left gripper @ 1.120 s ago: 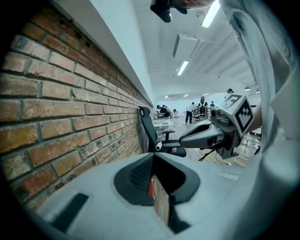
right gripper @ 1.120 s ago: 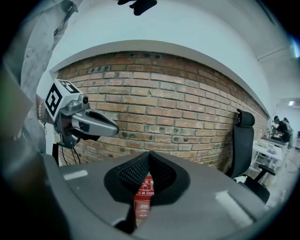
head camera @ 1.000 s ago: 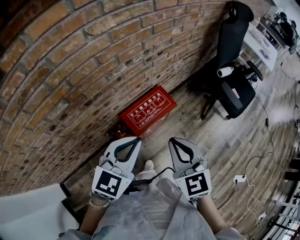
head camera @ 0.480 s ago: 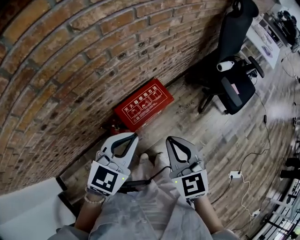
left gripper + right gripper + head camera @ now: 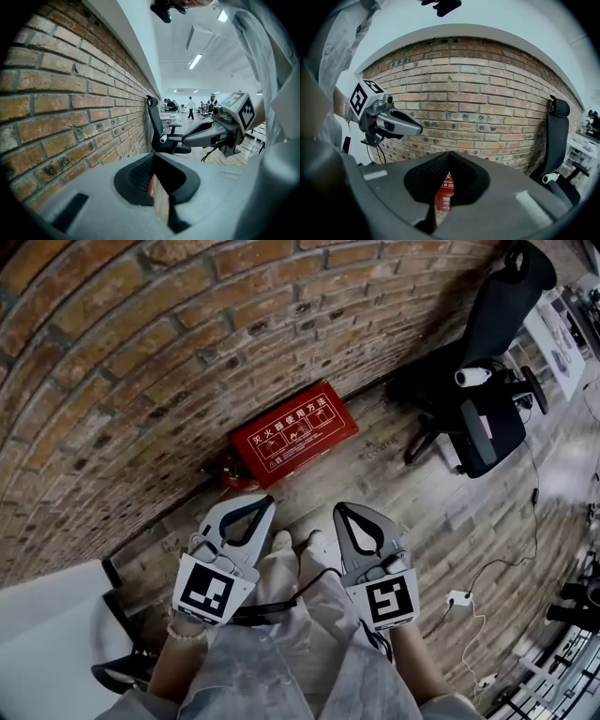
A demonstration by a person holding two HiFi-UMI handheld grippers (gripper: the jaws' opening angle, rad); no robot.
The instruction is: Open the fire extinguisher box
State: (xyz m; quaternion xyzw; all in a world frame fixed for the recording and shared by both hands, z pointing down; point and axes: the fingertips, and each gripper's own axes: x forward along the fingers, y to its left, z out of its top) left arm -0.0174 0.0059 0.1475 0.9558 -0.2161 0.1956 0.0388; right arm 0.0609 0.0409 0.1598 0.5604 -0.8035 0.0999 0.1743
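Observation:
The red fire extinguisher box (image 5: 295,434) lies flat on the wooden floor against the brick wall, lid closed, white print on top. In the head view my left gripper (image 5: 265,500) and right gripper (image 5: 339,509) hang side by side a short way in front of the box, apart from it. Both are shut with nothing between their jaws. In the right gripper view a strip of the red box (image 5: 443,192) shows through the gap below the tips of the right gripper (image 5: 449,154). The left gripper (image 5: 153,157) points along the wall, and a red sliver of the box (image 5: 151,185) shows beneath it.
The brick wall (image 5: 141,352) runs behind the box. A black office chair (image 5: 478,381) stands to the right. A white power strip (image 5: 457,597) with its cable lies on the floor at the right. The person's shoes (image 5: 281,542) are between the grippers. A white surface (image 5: 47,634) fills the lower left.
Both grippers have sunk a little toward the floor, still shut and side by side. The head view has swung slightly. The box has not moved.

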